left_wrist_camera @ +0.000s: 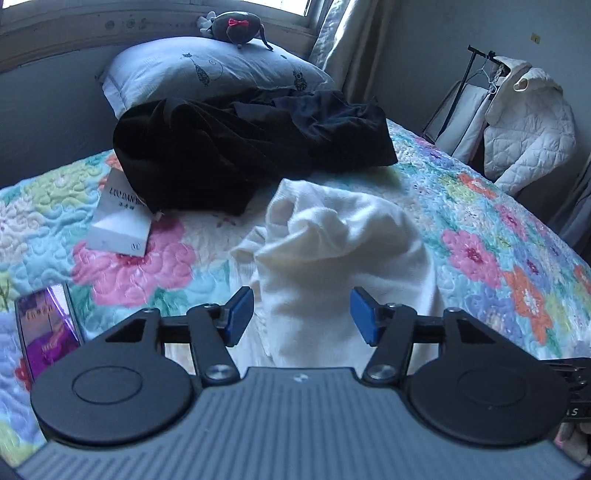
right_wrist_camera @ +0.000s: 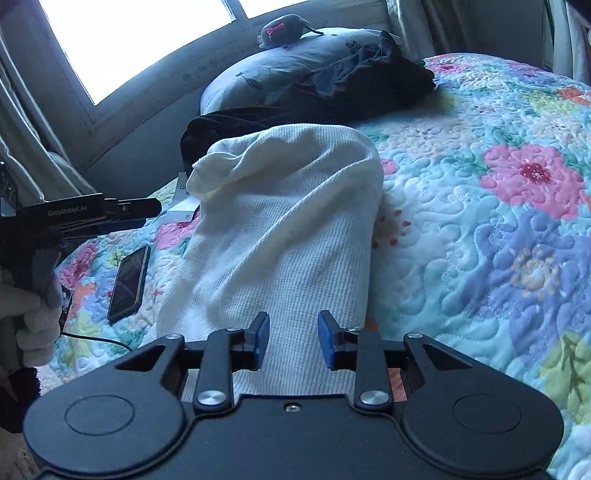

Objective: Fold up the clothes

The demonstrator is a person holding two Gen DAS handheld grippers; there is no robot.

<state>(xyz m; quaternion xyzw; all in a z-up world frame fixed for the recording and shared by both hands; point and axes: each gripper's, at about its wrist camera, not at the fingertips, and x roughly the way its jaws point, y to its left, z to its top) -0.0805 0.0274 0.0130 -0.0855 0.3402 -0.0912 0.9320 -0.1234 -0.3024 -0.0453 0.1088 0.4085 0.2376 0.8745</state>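
Note:
A white knit garment (left_wrist_camera: 340,251) lies folded and rumpled on the flowered quilt (left_wrist_camera: 491,229), with its far end bunched up. My left gripper (left_wrist_camera: 302,314) hovers over its near end, open, nothing between the blue pads. In the right wrist view the same white garment (right_wrist_camera: 288,229) stretches away from my right gripper (right_wrist_camera: 293,340), which is open above the cloth without pinching it. The left gripper (right_wrist_camera: 147,212) shows there at the left edge, held by a gloved hand (right_wrist_camera: 33,314). A heap of black clothes (left_wrist_camera: 236,147) lies behind the white garment.
A pillow (left_wrist_camera: 207,74) with a grey plush toy (left_wrist_camera: 236,27) sits at the head of the bed under a window. A phone (left_wrist_camera: 48,325) and a paper tag (left_wrist_camera: 122,218) lie on the quilt at the left. A white padded jacket (left_wrist_camera: 528,125) hangs on a rack at the right.

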